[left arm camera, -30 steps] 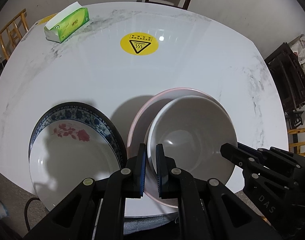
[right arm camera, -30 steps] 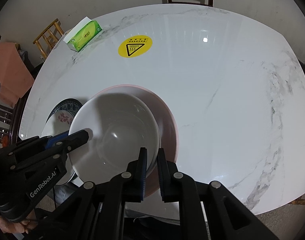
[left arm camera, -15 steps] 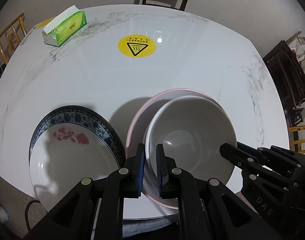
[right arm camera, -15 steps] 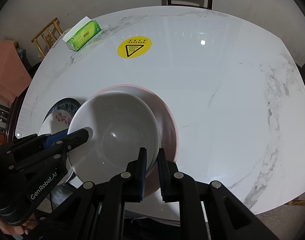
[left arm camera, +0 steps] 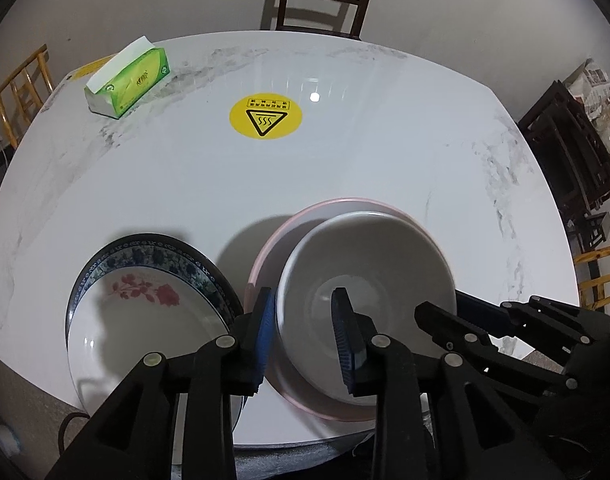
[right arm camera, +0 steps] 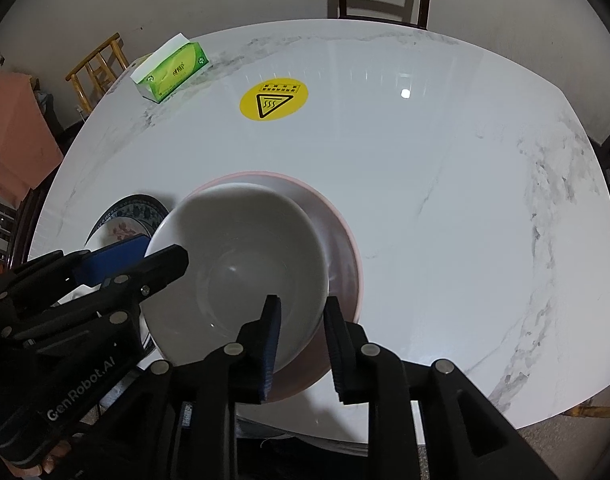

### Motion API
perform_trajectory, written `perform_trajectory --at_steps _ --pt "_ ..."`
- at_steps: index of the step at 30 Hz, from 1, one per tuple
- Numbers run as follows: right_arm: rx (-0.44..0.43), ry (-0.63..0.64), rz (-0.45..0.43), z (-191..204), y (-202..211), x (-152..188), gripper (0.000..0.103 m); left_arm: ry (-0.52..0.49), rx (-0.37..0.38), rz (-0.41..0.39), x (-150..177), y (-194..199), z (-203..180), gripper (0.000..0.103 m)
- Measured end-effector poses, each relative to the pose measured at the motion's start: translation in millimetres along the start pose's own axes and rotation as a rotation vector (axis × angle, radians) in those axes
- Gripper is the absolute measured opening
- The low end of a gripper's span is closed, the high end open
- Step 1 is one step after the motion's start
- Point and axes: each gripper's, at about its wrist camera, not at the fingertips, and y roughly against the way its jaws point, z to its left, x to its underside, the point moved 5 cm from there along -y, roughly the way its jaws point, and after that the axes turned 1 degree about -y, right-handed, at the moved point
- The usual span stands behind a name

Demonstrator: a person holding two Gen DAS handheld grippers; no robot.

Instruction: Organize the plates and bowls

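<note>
Left gripper [left arm camera: 305, 330] and right gripper [right arm camera: 303, 338] both angle steeply down, side by side, jaws opening, pads apart.

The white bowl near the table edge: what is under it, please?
The white bowl sits in a wider pink bowl, whose rim shows around it. The pink bowl's floor is covered, so anything between them cannot be seen.

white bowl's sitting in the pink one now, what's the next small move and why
Probably lift both grippers straight up. The white bowl sits nested in the pink bowl, and the jaws of the left gripper and right gripper are opening off its rim.
</note>
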Motion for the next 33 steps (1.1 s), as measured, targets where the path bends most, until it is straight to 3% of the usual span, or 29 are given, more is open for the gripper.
perform_trajectory --at_steps 8,17,28,33 --pt "0.024 0.017 -0.042 0.8 12.4 -3.1 0.035 0.027 0.011 -0.029 1.2 12.9 6.3 0.036" --pt "-0.005 -0.028 -0.098 -10.5 37.7 -2.9 0.035 0.098 0.012 -0.062 2.6 29.0 29.4 0.04" --pt "0.025 -0.107 -0.073 -42.4 30.6 4.1 0.035 0.16 -0.006 -0.034 10.2 20.0 55.9 0.038" --pt "0.038 -0.113 -0.042 -45.5 15.3 7.7 0.035 0.163 0.0 0.007 17.8 5.1 55.5 0.027"
